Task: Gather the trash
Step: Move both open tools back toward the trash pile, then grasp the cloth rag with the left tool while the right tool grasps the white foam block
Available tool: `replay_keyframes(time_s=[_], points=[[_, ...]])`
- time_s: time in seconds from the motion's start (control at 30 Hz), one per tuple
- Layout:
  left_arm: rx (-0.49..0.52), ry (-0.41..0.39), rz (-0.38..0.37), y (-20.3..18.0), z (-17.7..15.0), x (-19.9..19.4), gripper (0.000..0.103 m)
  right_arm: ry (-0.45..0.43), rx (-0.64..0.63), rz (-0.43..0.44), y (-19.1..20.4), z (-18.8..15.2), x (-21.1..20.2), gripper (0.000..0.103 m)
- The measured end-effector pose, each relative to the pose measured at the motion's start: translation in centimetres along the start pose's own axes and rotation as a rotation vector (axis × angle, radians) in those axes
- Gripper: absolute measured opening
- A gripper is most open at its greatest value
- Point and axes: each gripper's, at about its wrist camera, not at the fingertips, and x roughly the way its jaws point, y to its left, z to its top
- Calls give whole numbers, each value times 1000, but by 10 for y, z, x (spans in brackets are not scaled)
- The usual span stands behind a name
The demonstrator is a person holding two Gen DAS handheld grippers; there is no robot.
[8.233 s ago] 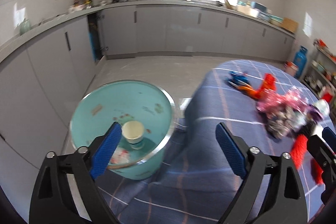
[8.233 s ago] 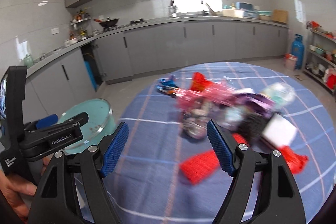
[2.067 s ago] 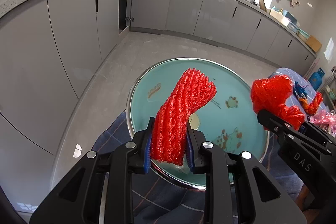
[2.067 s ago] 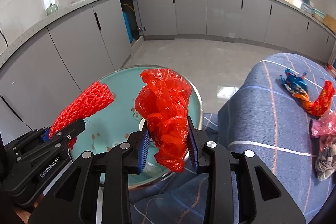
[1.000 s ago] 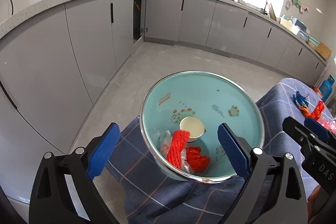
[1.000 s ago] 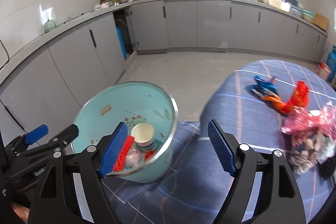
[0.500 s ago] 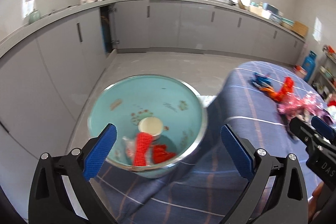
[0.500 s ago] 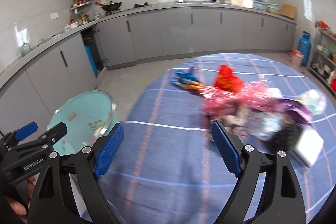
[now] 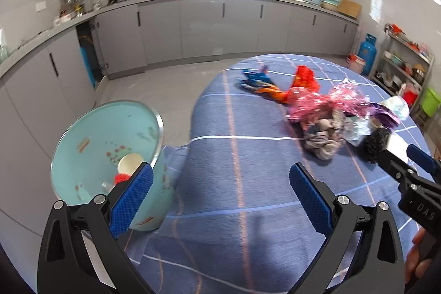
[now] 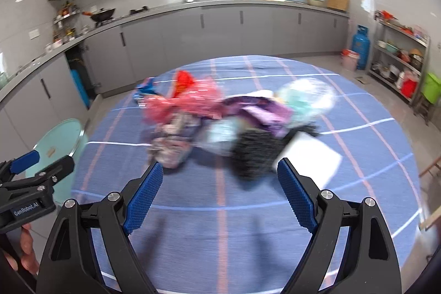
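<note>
Both grippers are carried empty over the blue checked tablecloth (image 9: pixel 239 156), which fits a return trip from the bin to the litter. The left gripper (image 9: pixel 220 192) is held with its jaws spread wide and nothing between the blue ribbed pads; the right gripper (image 10: pixel 219 189) is likewise wide apart and bare, its jaws having just been opening.

The teal bin (image 9: pixel 82 156) is set low at the near left edge of the table, just beside the hanging cloth, presumably so that litter can be dropped in without a long reach. It is a smooth round pail with a bright metal rim and small printed figures on its inner wall. A paper cup (image 9: pixel 129 161) and a scrap of red netting (image 9: pixel 122 177) are seen at its bottom, so part of the job is judged done.

The remaining trash pile (image 9: pixel 330 117) is left heaped in the middle to far right of the table. It is made up of thin, crinkly stuff: a pink glittery film, a red plastic bag (image 9: pixel 303 79), a blue and orange wrapper (image 9: pixel 261 84) at the far left of the heap, crumpled greyish cloth or paper, a black frizzy clump (image 9: pixel 373 145) and a flat white sheet (image 10: pixel 311 159) at the near right. In the right wrist view the heap is blurred, so finer detail cannot be told.
</note>
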Motion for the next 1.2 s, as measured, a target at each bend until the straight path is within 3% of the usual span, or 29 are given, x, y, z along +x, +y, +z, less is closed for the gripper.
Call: replay_keyframes(time_s=[0.3, 0.47, 0.87, 1.2], points=[[82, 6, -76, -43, 9, 11, 95, 27, 38, -61, -60, -13, 1, 84], [76, 41, -107, -62, 7, 21, 92, 46, 62, -74, -85, -16, 3, 84], [94, 98, -158, -97, 18, 53, 81, 115, -64, -63, -87, 5, 27, 84], [28, 209, -177, -113, 33, 96, 74, 218, -144, -12, -85, 3, 52, 83]])
